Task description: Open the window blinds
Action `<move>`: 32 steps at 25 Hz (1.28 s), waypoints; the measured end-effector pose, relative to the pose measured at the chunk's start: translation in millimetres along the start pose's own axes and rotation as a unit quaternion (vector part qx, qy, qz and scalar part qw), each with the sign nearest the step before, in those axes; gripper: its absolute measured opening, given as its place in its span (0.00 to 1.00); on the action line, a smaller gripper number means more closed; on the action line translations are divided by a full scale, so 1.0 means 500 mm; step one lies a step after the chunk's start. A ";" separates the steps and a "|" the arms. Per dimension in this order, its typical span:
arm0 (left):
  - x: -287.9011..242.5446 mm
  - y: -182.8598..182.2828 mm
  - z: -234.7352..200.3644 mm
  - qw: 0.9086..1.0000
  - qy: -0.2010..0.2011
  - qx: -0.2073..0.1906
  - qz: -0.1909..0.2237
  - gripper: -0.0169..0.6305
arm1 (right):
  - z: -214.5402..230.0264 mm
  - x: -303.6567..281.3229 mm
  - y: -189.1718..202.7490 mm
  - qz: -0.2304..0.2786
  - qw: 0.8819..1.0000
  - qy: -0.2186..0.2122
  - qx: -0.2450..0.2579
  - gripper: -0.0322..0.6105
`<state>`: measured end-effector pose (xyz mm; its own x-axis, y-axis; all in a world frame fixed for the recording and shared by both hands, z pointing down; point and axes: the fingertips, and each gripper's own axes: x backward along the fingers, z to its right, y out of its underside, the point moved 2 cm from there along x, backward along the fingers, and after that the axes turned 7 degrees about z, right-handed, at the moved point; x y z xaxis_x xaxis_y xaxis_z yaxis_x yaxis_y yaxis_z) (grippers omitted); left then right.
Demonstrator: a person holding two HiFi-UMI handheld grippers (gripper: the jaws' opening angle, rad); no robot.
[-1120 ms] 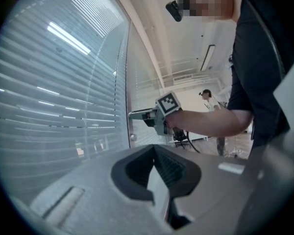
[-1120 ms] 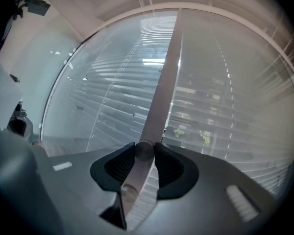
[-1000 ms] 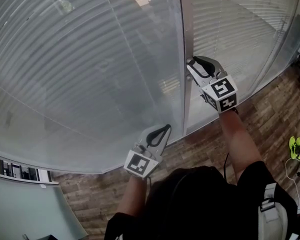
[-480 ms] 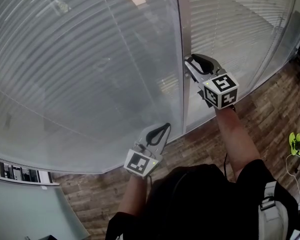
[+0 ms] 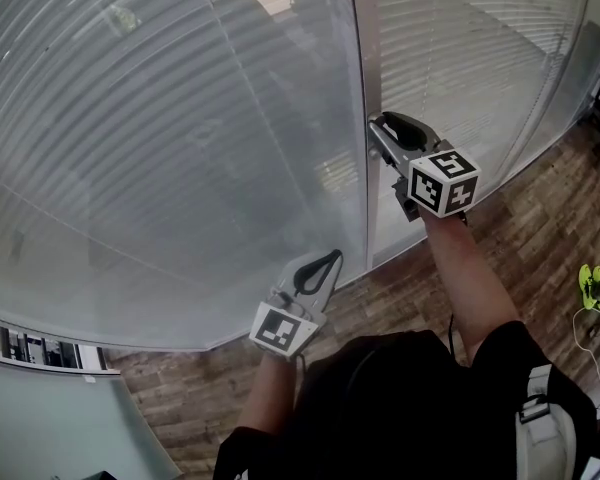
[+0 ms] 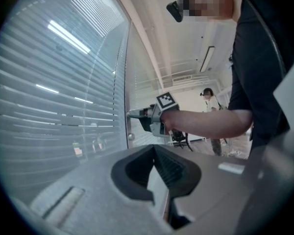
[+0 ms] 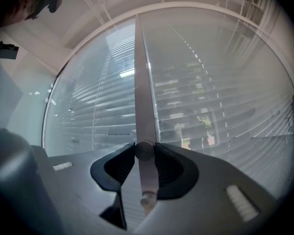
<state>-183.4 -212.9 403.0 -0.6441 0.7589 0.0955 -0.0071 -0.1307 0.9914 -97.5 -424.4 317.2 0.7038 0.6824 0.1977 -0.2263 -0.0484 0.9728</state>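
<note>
Closest in, the person's left forearm (image 5: 267, 400) is bent in near the body and carries the left gripper (image 5: 332, 256) low, pointing level at the glass. Its jaws are pressed together with nothing between them, tips just short of the pane. The left gripper view shows the same closed, empty pads (image 6: 137, 168).

Farther out and higher, the bare right forearm (image 5: 470, 278) reaches forward nearly straight. The right gripper (image 5: 375, 128) also points level, and its marker cube (image 5: 444, 180) sits canted with a corner uppermost. Its jaws pinch a small round knob (image 7: 144, 151) on the metal window post (image 7: 142, 82), one pad on each side. A second small knob (image 7: 147, 198) sits on the post just below, untouched.

Beyond the post, the window blinds (image 5: 160, 118) hang behind the glass on both sides, their horizontal slats angled so that greenery outside shows between them in thin strips. Wood-patterned flooring (image 5: 540, 218) runs along the foot of the glass
</note>
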 end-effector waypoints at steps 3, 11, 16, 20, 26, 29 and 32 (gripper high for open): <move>0.001 -0.002 -0.001 1.000 -0.001 0.000 -0.001 0.03 | 0.000 -0.001 -0.001 0.004 1.000 0.002 -0.014 0.25; 0.000 0.000 0.001 1.000 0.001 0.000 -0.001 0.03 | 0.000 0.000 -0.001 0.003 1.000 0.006 -0.001 0.25; -0.003 0.000 0.001 1.000 0.004 -0.001 0.000 0.03 | 0.000 -0.001 -0.001 0.002 1.000 0.005 0.006 0.25; -0.004 0.002 0.002 1.000 0.005 0.000 -0.002 0.03 | -0.002 -0.001 -0.002 -0.004 1.000 0.006 0.023 0.26; -0.012 0.004 0.003 1.000 0.009 0.003 -0.001 0.03 | -0.003 0.009 0.008 -0.021 0.997 -0.004 0.074 0.28; -0.018 0.004 0.005 1.000 0.012 0.004 0.003 0.03 | 0.001 0.018 0.014 -0.035 0.993 -0.009 0.109 0.31; -0.022 0.005 0.007 1.000 0.015 0.006 0.005 0.03 | 0.001 0.027 0.012 -0.048 0.984 -0.012 0.170 0.32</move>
<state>-173.8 -219.2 404.8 -0.6663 0.7384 0.1038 0.0097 -0.1306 0.9914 -89.2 -415.7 325.9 0.7276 0.6784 0.1016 0.0770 -0.2279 0.9706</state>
